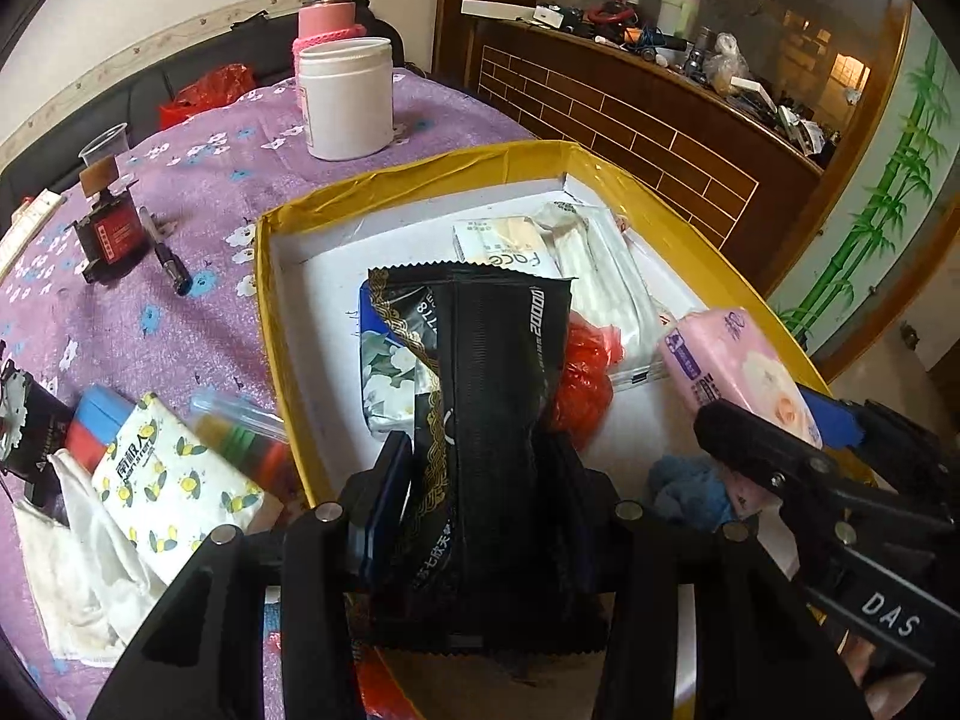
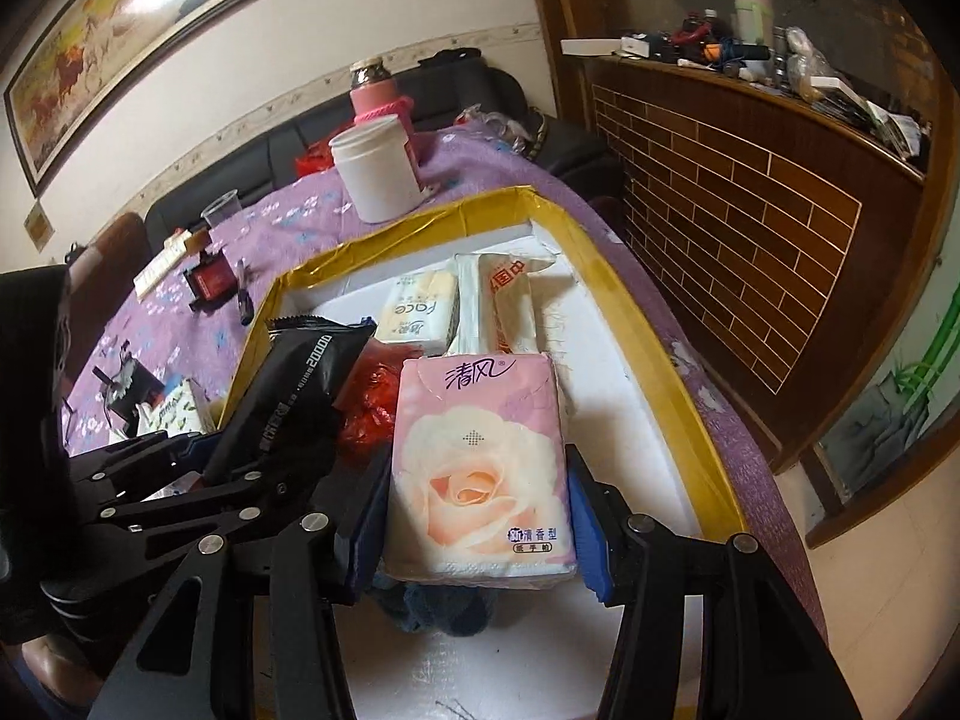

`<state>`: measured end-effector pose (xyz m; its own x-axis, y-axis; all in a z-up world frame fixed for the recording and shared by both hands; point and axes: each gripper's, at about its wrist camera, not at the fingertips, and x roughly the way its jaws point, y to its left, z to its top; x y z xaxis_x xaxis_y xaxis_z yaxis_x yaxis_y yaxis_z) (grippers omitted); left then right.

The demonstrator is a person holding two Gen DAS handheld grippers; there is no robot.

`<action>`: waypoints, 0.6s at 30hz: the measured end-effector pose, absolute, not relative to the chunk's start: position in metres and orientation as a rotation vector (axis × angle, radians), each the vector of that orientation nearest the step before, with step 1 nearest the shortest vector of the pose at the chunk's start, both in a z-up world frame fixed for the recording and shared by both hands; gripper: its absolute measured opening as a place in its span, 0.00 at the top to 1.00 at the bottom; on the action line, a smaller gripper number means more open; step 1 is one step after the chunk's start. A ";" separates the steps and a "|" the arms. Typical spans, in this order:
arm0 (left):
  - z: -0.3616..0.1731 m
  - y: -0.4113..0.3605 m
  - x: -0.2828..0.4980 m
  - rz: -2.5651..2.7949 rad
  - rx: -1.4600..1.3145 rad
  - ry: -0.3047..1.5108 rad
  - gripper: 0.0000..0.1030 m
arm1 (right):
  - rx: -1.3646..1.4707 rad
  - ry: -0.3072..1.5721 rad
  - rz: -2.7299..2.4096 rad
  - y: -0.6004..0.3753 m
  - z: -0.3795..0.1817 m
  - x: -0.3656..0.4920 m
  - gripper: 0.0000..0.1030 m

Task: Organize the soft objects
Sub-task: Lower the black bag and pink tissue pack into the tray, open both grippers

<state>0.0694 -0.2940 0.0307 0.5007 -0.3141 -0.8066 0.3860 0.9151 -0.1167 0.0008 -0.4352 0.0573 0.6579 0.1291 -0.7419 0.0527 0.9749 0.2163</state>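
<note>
My left gripper (image 1: 480, 480) is shut on a black soft packet (image 1: 492, 420) and holds it over the gold-rimmed box (image 1: 420, 174). My right gripper (image 2: 480, 516) is shut on a pink rose tissue pack (image 2: 480, 462) over the same box (image 2: 660, 324). Each gripper shows in the other's view: the black packet (image 2: 288, 384) at left, the pink pack (image 1: 738, 372) at right. In the box lie a white "face" tissue pack (image 1: 504, 240), a long white pack (image 1: 600, 264), a floral blue pack (image 1: 384, 366), a red plastic bag (image 1: 582, 372) and a blue cloth (image 1: 690, 486).
On the purple floral tablecloth (image 1: 198, 180) left of the box lie a lemon-print tissue pack (image 1: 168, 480), a white cloth (image 1: 78, 570), coloured blocks (image 1: 102, 420), a pen (image 1: 168, 258) and a red-black device (image 1: 108, 234). A white jar (image 1: 348, 96) and a pink bottle (image 1: 327, 6) stand behind the box.
</note>
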 end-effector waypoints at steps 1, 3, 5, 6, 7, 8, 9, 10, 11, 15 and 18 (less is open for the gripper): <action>0.031 -0.294 0.069 -0.431 0.081 0.954 0.57 | 0.227 0.857 0.047 -0.435 0.058 0.002 0.45; 0.031 -0.294 0.068 -0.435 0.083 0.947 0.57 | 0.228 0.866 0.059 -0.434 0.058 0.005 0.45; 0.030 -0.293 0.069 -0.439 0.078 0.947 0.57 | 0.225 0.873 0.063 -0.433 0.057 0.008 0.45; 0.030 -0.292 0.069 -0.441 0.076 0.948 0.57 | 0.219 0.878 0.064 -0.432 0.056 0.010 0.45; 0.030 -0.291 0.070 -0.442 0.073 0.948 0.57 | 0.219 0.881 0.064 -0.432 0.057 0.013 0.45; 0.030 -0.291 0.070 -0.442 0.071 0.949 0.57 | 0.222 0.885 0.067 -0.432 0.057 0.015 0.45; 0.030 -0.290 0.070 -0.444 0.069 0.950 0.57 | 0.225 0.890 0.071 -0.432 0.057 0.018 0.45; 0.030 -0.290 0.070 -0.445 0.065 0.949 0.57 | 0.226 0.892 0.073 -0.431 0.057 0.020 0.45; 0.030 -0.289 0.071 -0.444 0.059 0.949 0.57 | 0.227 0.893 0.072 -0.430 0.058 0.022 0.45; 0.030 -0.288 0.071 -0.444 0.055 0.944 0.57 | 0.216 0.883 0.065 -0.426 0.058 0.023 0.44; 0.031 -0.289 0.069 -0.443 0.060 0.933 0.56 | 0.233 0.877 0.061 -0.428 0.058 0.021 0.44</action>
<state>0.0692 -0.2888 0.0308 0.5121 -0.3428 -0.7875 0.3940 0.9085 -0.1392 0.0210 -0.4281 0.0583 0.6394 0.1486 -0.7544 0.0424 0.9728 0.2276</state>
